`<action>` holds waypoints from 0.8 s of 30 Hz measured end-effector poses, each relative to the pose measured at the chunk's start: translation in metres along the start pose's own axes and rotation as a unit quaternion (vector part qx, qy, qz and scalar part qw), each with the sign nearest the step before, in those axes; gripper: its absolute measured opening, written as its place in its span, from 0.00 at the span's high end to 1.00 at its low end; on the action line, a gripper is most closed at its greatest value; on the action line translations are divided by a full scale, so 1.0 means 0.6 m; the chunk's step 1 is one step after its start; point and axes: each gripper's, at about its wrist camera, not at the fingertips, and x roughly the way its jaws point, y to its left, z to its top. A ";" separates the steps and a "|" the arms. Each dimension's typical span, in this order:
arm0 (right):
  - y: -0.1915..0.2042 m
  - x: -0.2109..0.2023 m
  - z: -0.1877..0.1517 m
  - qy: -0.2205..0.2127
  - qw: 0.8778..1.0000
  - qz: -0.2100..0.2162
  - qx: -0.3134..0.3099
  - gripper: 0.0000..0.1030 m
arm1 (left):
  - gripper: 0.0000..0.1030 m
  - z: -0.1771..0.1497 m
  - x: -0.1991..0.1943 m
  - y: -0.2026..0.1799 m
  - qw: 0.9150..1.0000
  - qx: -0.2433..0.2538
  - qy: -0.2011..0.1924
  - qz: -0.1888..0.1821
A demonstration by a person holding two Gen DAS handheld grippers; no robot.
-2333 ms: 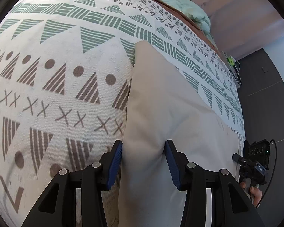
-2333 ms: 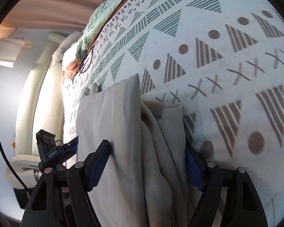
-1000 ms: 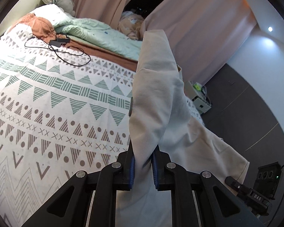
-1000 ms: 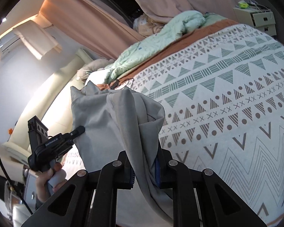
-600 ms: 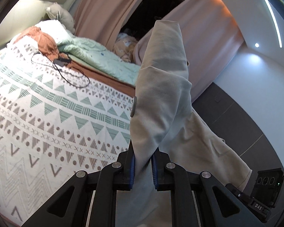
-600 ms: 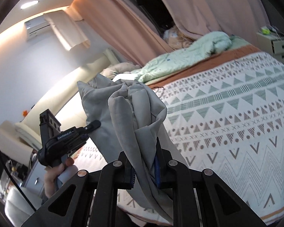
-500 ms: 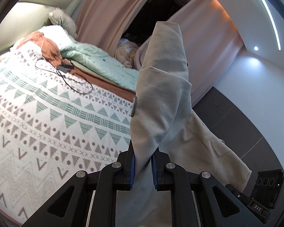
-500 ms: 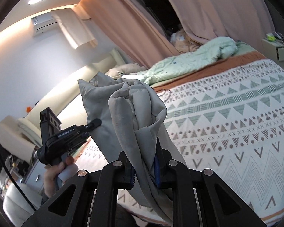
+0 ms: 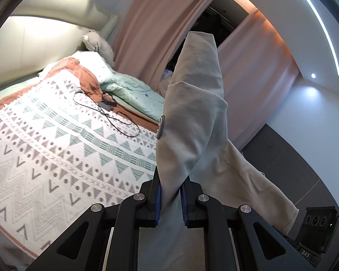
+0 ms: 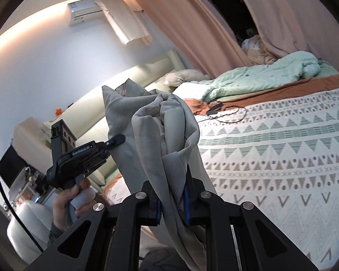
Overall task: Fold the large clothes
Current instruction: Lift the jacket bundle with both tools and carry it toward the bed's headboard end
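A large beige-grey garment (image 9: 192,113) hangs in the air between both grippers, clear of the patterned bedspread (image 9: 45,158). My left gripper (image 9: 170,199) is shut on one edge of it; a round button shows on the cloth's left edge. The cloth runs down and to the right toward the other gripper's body (image 9: 316,232). In the right wrist view my right gripper (image 10: 173,203) is shut on a bunched fold of the same garment (image 10: 156,131). To its left a hand holds the left gripper (image 10: 115,141), pinched on the cloth's far edge.
A bed with a triangle-patterned cover (image 10: 282,158) fills the space ahead. A black cable and charger (image 9: 106,108) lie on it, with a mint duvet (image 10: 260,79) and rust-coloured cloth (image 9: 83,76) near the pillows. Pink curtains (image 9: 151,33) hang behind. Dark floor (image 9: 293,162) lies to the right.
Both grippers rose and pulled back from the bed, carrying the garment up with them. The cloth now hangs fully off the bedspread. More of the room and ceiling shows.
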 end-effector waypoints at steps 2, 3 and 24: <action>0.019 0.022 0.000 0.007 1.000 0.011 -0.002 0.85 | 0.87 0.011 -0.017 0.021 1.000 -0.007 -0.007 0.008; 0.034 0.032 0.000 0.010 1.000 0.016 -0.003 0.85 | 0.87 0.016 -0.025 0.032 1.000 -0.009 -0.011 0.012; 0.244 0.326 -0.021 0.111 0.985 0.112 -0.064 0.85 | 0.87 0.119 -0.156 0.298 0.993 -0.038 -0.071 0.092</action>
